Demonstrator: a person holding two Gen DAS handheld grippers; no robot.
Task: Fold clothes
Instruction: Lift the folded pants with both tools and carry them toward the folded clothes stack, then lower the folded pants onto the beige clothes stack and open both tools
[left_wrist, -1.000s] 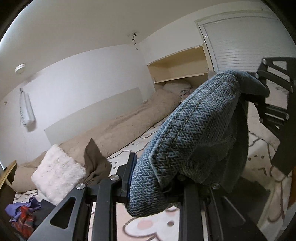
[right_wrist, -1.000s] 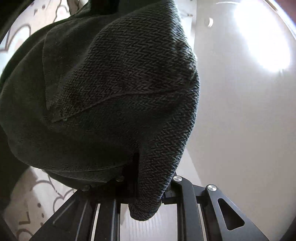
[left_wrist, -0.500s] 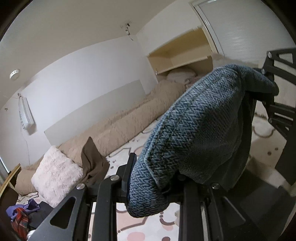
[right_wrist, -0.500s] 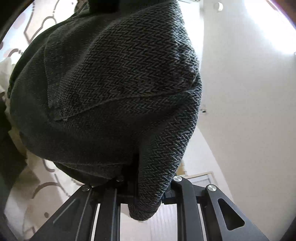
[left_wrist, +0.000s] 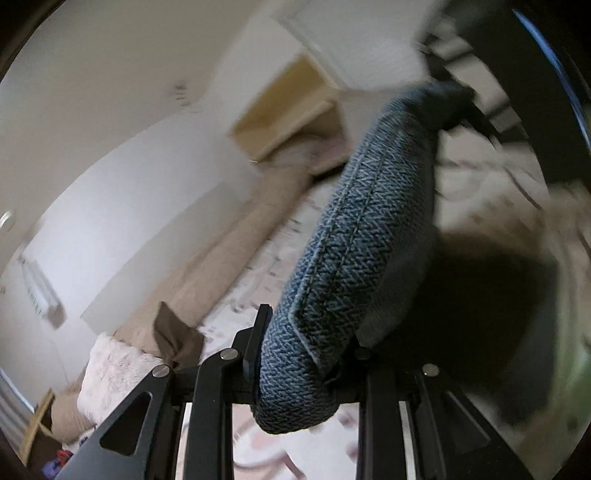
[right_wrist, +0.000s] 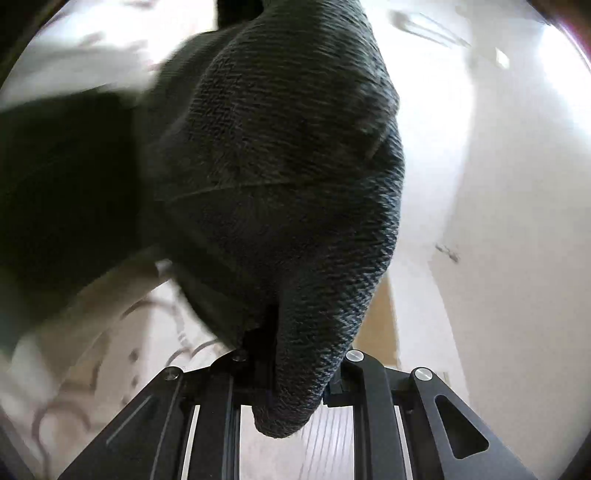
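Note:
A blue-grey herringbone knit garment (left_wrist: 354, 258) is held up in the air between both grippers. My left gripper (left_wrist: 306, 369) is shut on one thick hemmed edge of it, and the fabric stretches up and to the right towards the other gripper. In the right wrist view the same garment (right_wrist: 280, 177) looks dark and fills most of the frame. My right gripper (right_wrist: 291, 373) is shut on a bunched fold of it. The rest of the garment hangs down out of sight.
Below lies a bed with a cream patterned sheet (left_wrist: 273, 254). A beige blanket (left_wrist: 221, 266) runs along the white wall. A fluffy white pillow (left_wrist: 114, 373) and a brown cloth (left_wrist: 177, 336) lie at the left. A wooden shelf niche (left_wrist: 291, 107) is at the back.
Both grippers have swung fast with the garment, and the views are blurred. The cameras have tilted downward, so the bed sheet shows more in the right wrist view. Both grips are unchanged.

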